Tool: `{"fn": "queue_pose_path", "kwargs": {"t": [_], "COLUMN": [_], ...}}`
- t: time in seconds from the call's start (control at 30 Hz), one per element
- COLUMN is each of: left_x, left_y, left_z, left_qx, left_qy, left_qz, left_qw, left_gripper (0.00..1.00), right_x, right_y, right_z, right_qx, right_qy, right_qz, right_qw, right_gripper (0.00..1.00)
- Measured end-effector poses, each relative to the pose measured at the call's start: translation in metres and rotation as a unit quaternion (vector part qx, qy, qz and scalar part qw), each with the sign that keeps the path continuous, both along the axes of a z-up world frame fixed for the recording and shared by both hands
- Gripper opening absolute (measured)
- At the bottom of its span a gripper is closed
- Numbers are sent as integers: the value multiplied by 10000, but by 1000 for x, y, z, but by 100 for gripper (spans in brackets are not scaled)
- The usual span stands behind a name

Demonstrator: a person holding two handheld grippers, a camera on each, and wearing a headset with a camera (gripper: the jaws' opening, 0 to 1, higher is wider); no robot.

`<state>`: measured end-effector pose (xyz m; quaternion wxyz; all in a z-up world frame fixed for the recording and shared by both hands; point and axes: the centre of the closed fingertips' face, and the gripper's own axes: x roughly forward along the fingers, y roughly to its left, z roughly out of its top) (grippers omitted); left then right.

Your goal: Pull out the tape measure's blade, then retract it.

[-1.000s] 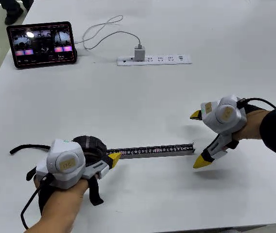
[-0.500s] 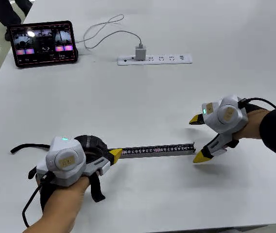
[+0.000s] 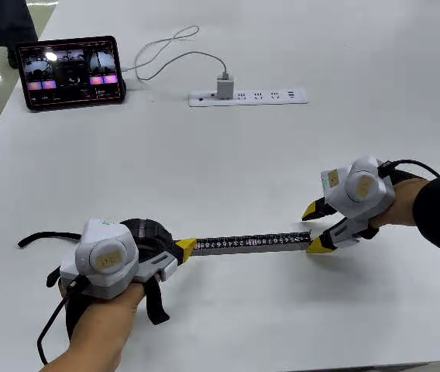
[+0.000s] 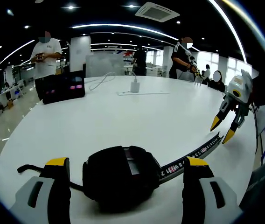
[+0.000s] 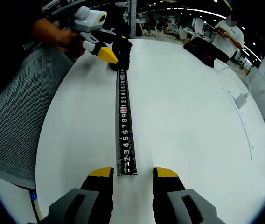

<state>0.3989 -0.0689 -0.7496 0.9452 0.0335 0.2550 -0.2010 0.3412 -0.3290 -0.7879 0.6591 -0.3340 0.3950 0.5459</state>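
Your left tongs stand open around the black tape measure case at 9 o'clock on the tabletop. Its blade lies flat toward 3 o'clock, with the end hook between your open right tongs. Expect thin, springy, slick steel, so pinch at the hook. The tablet and power strip sit well clear, toward 11 and 12 o'clock.

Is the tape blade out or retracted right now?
Out: the blade lies flat on the table, from the case to the open right tool.

A lit tablet sits near a power strip with charger.
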Motion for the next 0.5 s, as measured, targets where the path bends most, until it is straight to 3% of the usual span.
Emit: {"fn": "queue_pose_path", "kwargs": {"t": [0.5], "left_x": [1], "left_y": [1], "left_z": [2], "left_qx": [-34], "left_qy": [-22], "left_qz": [32], "left_qw": [10000], "left_gripper": [99], "right_x": [-8], "right_y": [1], "right_z": [-3], "right_qx": [-90], "right_qy": [88], "right_qz": [183], "right_qw": [9998], "right_gripper": [18]}}
